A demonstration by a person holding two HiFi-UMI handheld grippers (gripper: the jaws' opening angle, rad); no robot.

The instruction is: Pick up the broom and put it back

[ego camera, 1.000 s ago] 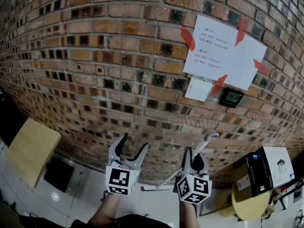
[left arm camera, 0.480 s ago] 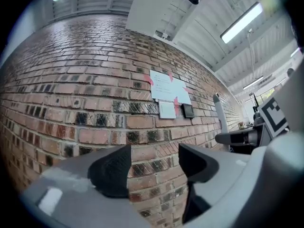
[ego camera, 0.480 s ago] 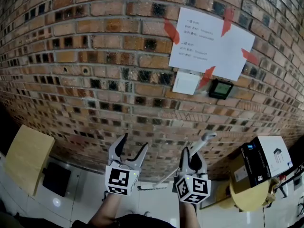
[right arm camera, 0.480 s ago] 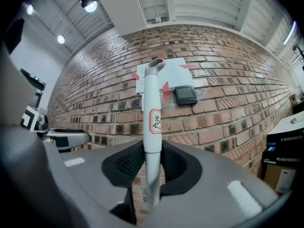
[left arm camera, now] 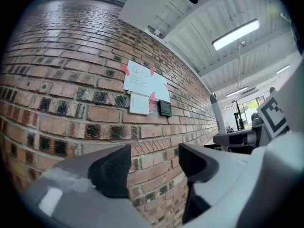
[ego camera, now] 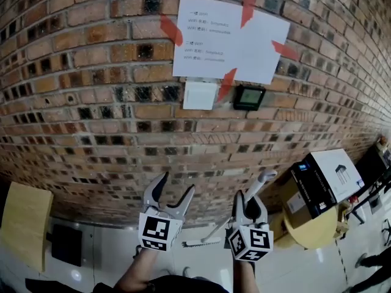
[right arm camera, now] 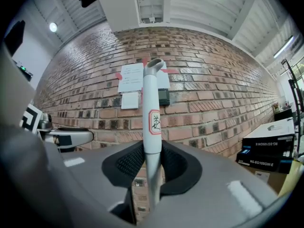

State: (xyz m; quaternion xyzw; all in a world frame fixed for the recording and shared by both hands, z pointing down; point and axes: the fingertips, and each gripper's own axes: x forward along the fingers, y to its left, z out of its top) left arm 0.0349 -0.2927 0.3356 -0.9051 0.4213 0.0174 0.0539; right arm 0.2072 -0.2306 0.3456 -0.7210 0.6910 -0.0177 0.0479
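The right gripper [right arm camera: 153, 161] is clamping the broom [right arm camera: 152, 103] by its pale handle, with the dark ribbed pads pressing on both sides of the shaft. The handle is standing upright between the jaws, and a small red-edged label [right arm camera: 155, 121] is showing just above them. In the head view the handle is slanting down and to the left from this gripper, and the brush head [ego camera: 201, 242] is hanging low above the pale floor [ego camera: 116, 252], between the two grippers.

The left gripper [left arm camera: 153, 167] is holding nothing. Its jaws are standing well apart, and only brickwork is showing in the gap. It is sitting beside the right gripper, and both are pointing at the brick wall [ego camera: 91, 102].

On the wall above them, a white paper sheet [ego camera: 229, 38] is hanging by red tape at its corners. A white wall plate [ego camera: 200, 95] and a small dark panel [ego camera: 249, 97] are sitting just under it. To the right, a black-and-white box [ego camera: 324, 182] is resting on a round wooden table [ego camera: 311, 232].
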